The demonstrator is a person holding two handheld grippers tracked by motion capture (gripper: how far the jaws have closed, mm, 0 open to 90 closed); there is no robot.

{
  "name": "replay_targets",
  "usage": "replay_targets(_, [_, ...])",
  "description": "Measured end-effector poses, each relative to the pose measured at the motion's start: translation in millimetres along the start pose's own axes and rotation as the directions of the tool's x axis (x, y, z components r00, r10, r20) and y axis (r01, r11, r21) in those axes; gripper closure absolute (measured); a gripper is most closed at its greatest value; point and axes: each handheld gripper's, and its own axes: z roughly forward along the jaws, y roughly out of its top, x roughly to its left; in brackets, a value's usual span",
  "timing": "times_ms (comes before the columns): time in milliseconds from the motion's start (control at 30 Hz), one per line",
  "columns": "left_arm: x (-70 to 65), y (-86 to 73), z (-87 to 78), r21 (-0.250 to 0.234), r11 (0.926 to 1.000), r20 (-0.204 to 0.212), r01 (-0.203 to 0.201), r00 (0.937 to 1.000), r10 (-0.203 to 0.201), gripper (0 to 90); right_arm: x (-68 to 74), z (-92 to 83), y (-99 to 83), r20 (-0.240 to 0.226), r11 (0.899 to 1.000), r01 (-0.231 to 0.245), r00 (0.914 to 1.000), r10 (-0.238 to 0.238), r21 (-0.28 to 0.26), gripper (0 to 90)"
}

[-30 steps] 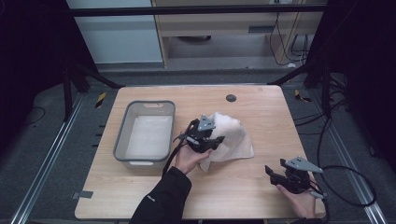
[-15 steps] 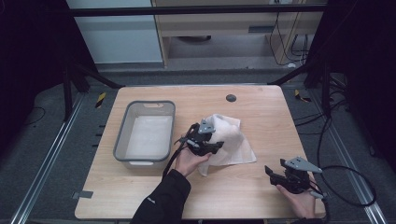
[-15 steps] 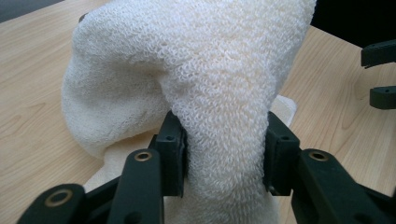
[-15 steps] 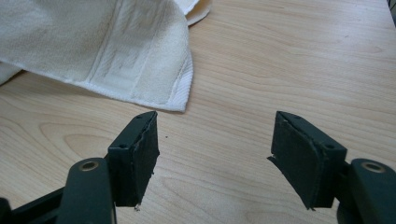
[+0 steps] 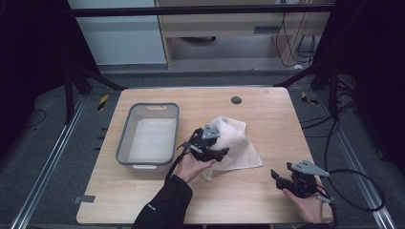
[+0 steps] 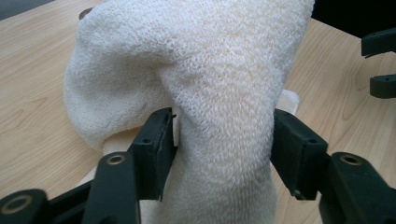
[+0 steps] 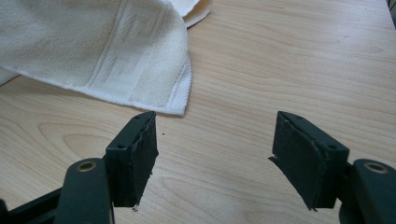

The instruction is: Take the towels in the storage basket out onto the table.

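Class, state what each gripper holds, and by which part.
Left gripper: its jaws have just been opening; a raised fold of the white towel stands between them, apparently not pinched. Right gripper holds nothing.

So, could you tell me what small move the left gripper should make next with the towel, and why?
Probably draw the left gripper back off the white towel. Its jaws have just been opening; a towel fold stands between them, its pads barely touching it, so it looks released on the table.

One towel (image 5: 234,143), one basin (image 5: 125,145), two grippers
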Motion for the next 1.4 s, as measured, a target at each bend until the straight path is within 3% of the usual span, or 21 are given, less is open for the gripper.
replay_targets(233, [0.1,-2.3,-12.3,0.004,0.9999,-0.010,-0.013,0.9999,0.013,30.9,-0.7,0.2,-0.3,0.005,1.000,0.008,1.0000,-0.008,-0.003,29.9])
replay_targets(400, [0.6,-6.5,-20.8,0.009,0.9998,0.015,-0.016,0.9998,0.016,26.9,-0.5,0.6,-0.5,0.005,1.000,0.009,0.9999,-0.009,-0.002,29.2])
replay_targets(733, [5.3,-18.7,-41.6,0.015,0.9996,-0.011,-0.025,0.9996,0.025,23.3,0.1,1.2,-0.7,0.002,1.000,0.006,1.0000,-0.006,0.001,26.3])
replay_targets(1033, [13.4,-39.3,-58.2,0.029,0.9996,-0.017,-0.001,0.9998,0.002,22.8,0.2,2.7,-1.3,0.005,1.000,0.012,0.9999,-0.012,0.007,23.3])
replay_targets(1400, [14.1,-63.1,-87.6,0.029,0.9995,-0.023,-0.009,0.9997,0.010,22.8,0.5,3.2,-1.5,0.004,1.000,0.005,1.0000,-0.005,0.015,20.2])
